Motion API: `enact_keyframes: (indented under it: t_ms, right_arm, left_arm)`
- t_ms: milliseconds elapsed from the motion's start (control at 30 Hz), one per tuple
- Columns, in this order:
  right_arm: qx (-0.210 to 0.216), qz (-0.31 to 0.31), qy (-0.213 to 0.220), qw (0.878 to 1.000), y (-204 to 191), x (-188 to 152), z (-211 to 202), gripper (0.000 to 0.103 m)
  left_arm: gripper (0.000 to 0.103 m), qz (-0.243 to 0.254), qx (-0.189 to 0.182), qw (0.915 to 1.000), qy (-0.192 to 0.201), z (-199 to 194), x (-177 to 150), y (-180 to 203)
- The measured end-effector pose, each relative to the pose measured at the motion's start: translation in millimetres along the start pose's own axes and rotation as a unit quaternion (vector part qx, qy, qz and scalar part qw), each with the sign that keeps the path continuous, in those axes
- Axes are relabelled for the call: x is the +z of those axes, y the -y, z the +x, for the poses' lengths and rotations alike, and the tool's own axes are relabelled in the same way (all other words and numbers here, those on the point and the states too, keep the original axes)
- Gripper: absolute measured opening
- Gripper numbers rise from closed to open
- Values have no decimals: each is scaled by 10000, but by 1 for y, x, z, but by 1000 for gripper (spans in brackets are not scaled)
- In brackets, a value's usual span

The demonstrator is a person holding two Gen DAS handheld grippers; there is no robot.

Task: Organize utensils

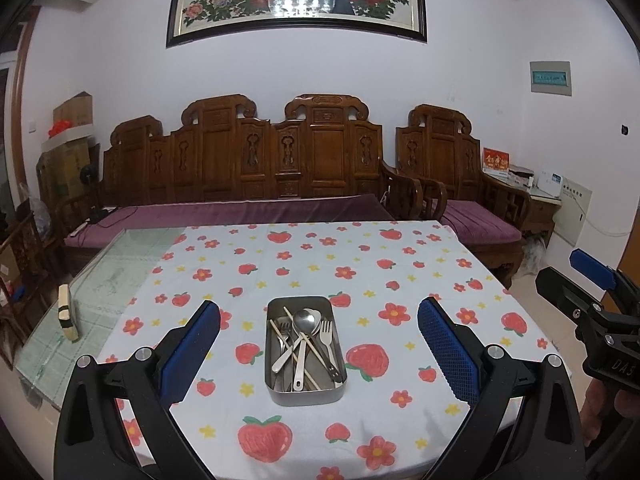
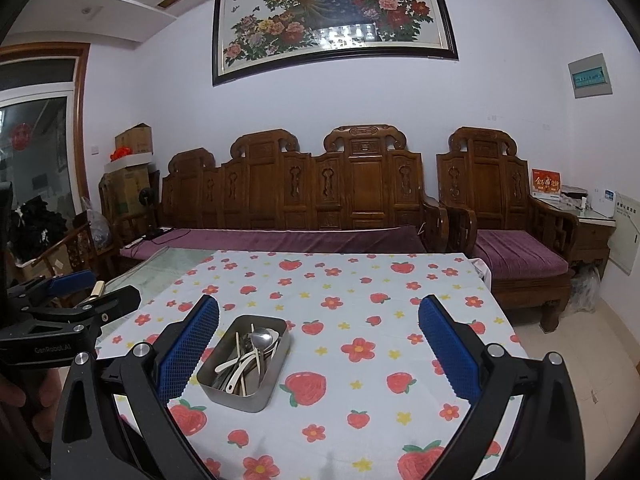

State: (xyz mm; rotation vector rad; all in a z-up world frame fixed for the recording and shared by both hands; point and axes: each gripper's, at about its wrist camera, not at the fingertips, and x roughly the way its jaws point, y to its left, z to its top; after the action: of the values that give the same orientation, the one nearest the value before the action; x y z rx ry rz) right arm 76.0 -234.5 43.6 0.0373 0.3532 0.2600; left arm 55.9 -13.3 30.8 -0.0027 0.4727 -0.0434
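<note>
Left wrist view: utensils point(image 1: 305, 346) heaped crisscross in steel tin point(image 1: 276, 386) on desk point(image 1: 400, 264); left tongs point(image 1: 319, 354), right tongs point(image 2: 319, 354) both spread, empty; stage undeterminable: gathered or awaiting sorting

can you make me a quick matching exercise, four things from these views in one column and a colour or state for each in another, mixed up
Things:
1. metal tin
2. tablecloth
3. left tool
4. sofa cushion

Colour or state:
A. purple
B. open, holding nothing
C. white with a red strawberry and flower print
D. lidless, filled with forks, spoons and chopsticks

Pairs: 1-D, 2-C, 3-B, 4-A
</note>
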Motion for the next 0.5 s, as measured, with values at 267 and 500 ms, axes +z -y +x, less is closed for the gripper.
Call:
enact_keyframes:
  t_ms: [267, 500]
  right_arm:
    - [-5, 2, 4, 10000, 0, 0, -1, 100]
    - [-7, 2, 0, 10000, 1, 0, -1, 100]
  left_arm:
    - [95, -12, -6, 10000, 2, -3, 0, 2]
    - [95, -6, -4, 10000, 2, -1, 0, 1]
